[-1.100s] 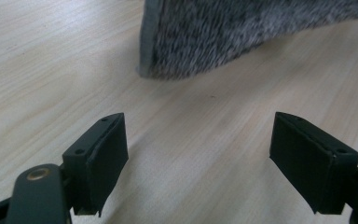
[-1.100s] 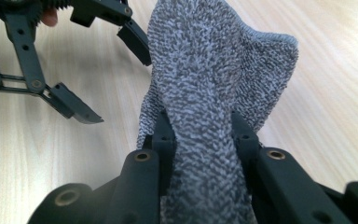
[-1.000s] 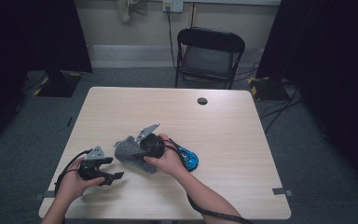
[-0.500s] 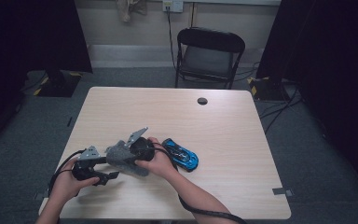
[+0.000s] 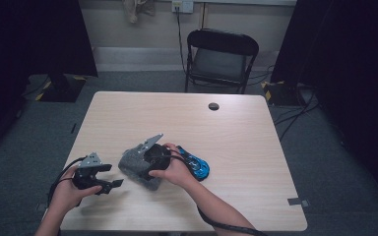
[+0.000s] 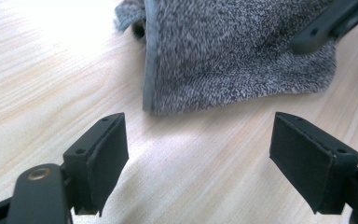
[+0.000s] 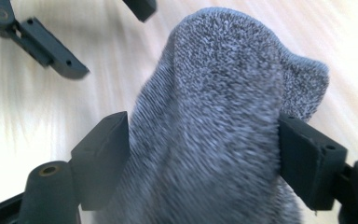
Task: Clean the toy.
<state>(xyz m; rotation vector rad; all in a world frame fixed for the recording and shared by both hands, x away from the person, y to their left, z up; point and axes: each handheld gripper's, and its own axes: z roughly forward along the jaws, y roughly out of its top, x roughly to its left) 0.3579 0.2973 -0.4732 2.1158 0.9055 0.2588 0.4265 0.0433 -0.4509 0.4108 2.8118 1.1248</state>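
Observation:
A grey fuzzy sock (image 5: 134, 171) lies bunched on the wooden table (image 5: 236, 147), left of centre. My right gripper (image 5: 147, 160) reaches into it from the right. In the right gripper view the sock (image 7: 223, 84) fills the gap between the pads (image 7: 105, 154). These jaws have just been opening and stand wide, no longer squeezing the cloth. My left gripper (image 5: 110, 176) is held just left of the sock, open with nothing between its pads (image 6: 107, 149). The sock's hemmed edge (image 6: 233, 56) lies right ahead of it. A blue toy car (image 5: 195, 166) rests behind the right hand.
A small black round plug (image 5: 213, 106) sits in the table near its far edge. A black folding chair (image 5: 221, 54) stands beyond the table. The right gripper's cable trails off the front edge. Dark curtains hang at both sides.
The right hand and the sock have shifted a little toward the table's near edge and the left gripper. More of the blue car shows now. The left hand has barely moved.

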